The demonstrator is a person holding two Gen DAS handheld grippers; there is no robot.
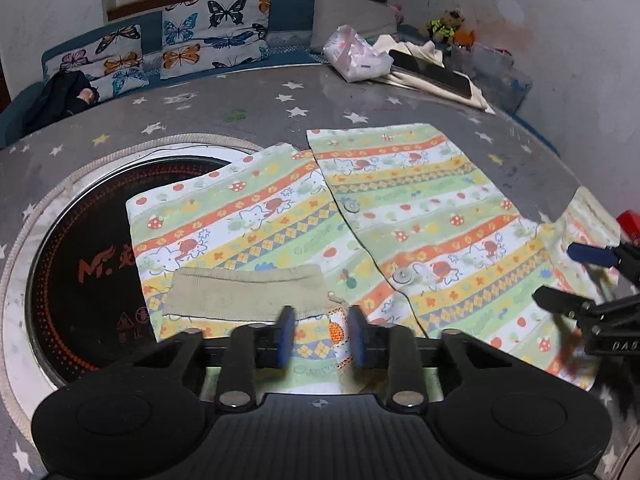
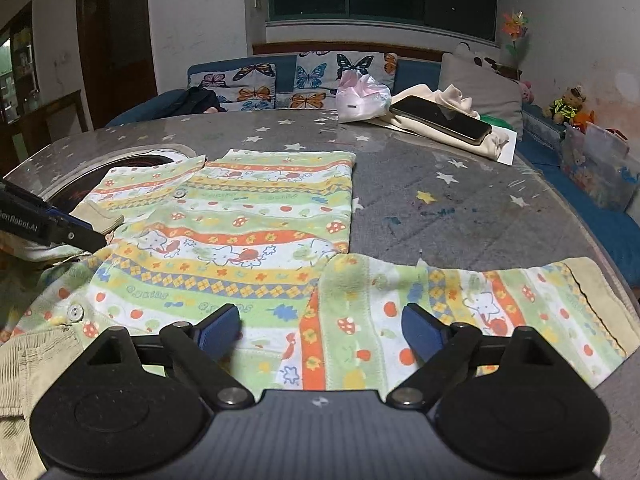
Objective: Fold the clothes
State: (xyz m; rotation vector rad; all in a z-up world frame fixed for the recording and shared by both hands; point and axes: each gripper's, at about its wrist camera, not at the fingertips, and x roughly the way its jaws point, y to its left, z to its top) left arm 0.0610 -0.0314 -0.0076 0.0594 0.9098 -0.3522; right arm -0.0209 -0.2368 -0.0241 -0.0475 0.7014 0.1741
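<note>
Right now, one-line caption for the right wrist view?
Right gripper, jaws open, hovers over the striped baby top's spread sleeve on the star-print table.

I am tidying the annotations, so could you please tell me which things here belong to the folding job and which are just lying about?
Belongs to the job:
- patterned baby shirt
- left gripper, jaws open
- right gripper, jaws open

Just lying about:
- phone
- tissue pack
- cream cloth
- butterfly cushions
- teddy bear

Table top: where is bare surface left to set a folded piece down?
Bare table lies right of the shirt, between its sleeve and the phone. The far edge is crowded with the phone, cloth and tissue pack; the shirt overlaps the cooktop.
</note>
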